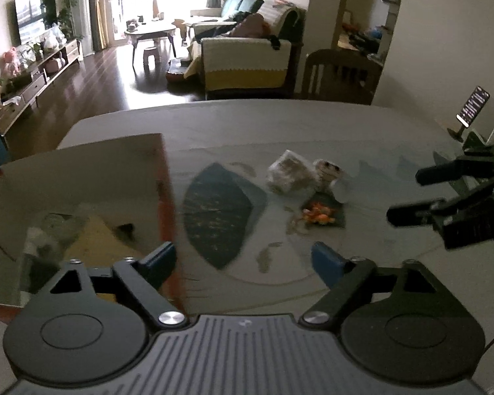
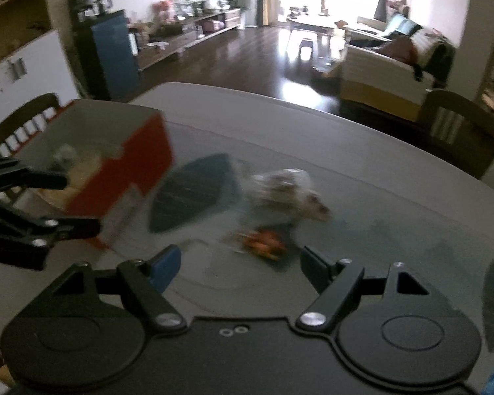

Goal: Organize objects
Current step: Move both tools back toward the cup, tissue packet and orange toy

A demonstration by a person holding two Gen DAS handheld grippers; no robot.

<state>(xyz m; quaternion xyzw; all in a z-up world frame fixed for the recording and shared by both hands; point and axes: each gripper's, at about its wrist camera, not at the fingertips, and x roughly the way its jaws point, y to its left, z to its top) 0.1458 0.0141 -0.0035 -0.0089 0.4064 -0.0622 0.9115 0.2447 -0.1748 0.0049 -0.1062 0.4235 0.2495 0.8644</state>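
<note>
Ahead of both wide-open, empty jaws, the orange packet (image 2: 263, 245) lies on the table (image 2: 345, 151)

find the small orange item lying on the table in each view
Left wrist: small orange item right of centre, ahead of the open left gripper.
Right wrist: centre, just ahead of the open right gripper at.
Shared landmark: red-sided cardboard box, left in both.

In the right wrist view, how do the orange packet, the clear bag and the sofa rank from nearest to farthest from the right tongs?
1. Orange packet: on the table, just ahead of the open right tongs.
2. Clear bag: behind the packet, mid-table.
3. Sofa: far right, beyond the table, on the room floor.
</note>
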